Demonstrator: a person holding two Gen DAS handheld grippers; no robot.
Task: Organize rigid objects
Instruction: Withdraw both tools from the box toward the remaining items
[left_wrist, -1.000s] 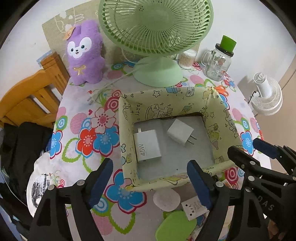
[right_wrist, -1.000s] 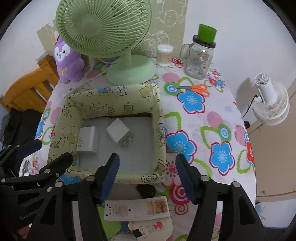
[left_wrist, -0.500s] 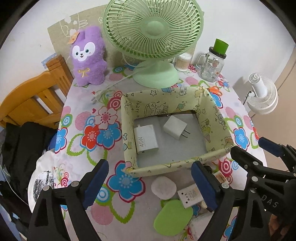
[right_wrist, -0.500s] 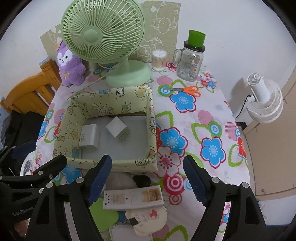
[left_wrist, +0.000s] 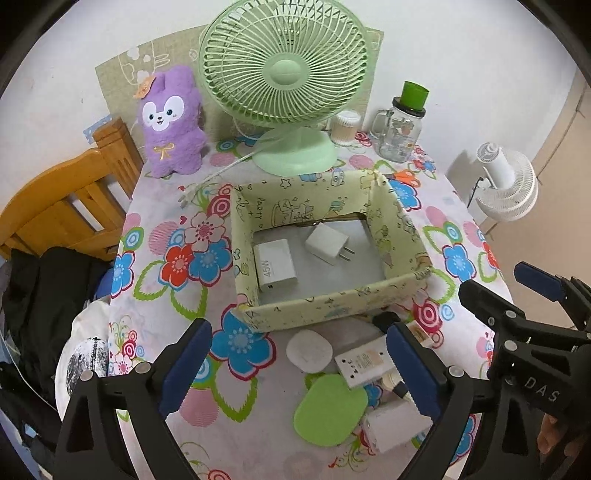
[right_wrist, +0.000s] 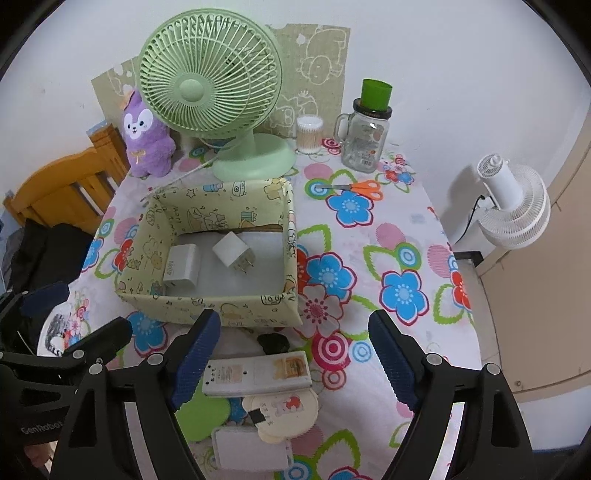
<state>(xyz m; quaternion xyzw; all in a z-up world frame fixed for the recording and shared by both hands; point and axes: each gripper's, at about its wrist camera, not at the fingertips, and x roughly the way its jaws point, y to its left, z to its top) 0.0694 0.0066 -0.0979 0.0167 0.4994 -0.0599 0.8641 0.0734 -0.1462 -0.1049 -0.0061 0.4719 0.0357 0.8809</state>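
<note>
Two white chargers (left_wrist: 303, 254) are seen lying in the yellow fabric box (left_wrist: 332, 302). The left gripper (left_wrist: 299, 365) is held empty, jaws opening; the right gripper (right_wrist: 295, 365) is spread wide above a flat white device (right_wrist: 258, 373), nothing gripped.

Pale green fan (left_wrist: 283, 74), purple plush rabbit (left_wrist: 170, 122), yellow cartoon-print box (left_wrist: 332, 308), white chargers (left_wrist: 275, 265), flowered tablecloth (right_wrist: 388, 266)

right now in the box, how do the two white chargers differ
The 45W charger is the larger, a flat slab lying by the left wall of the box; the smaller charger is cube-like and sits nearer the middle. The smaller one shows two bare metal prongs; none show on the 45W one, which carries printed text. Both are white and lie apart.
</note>
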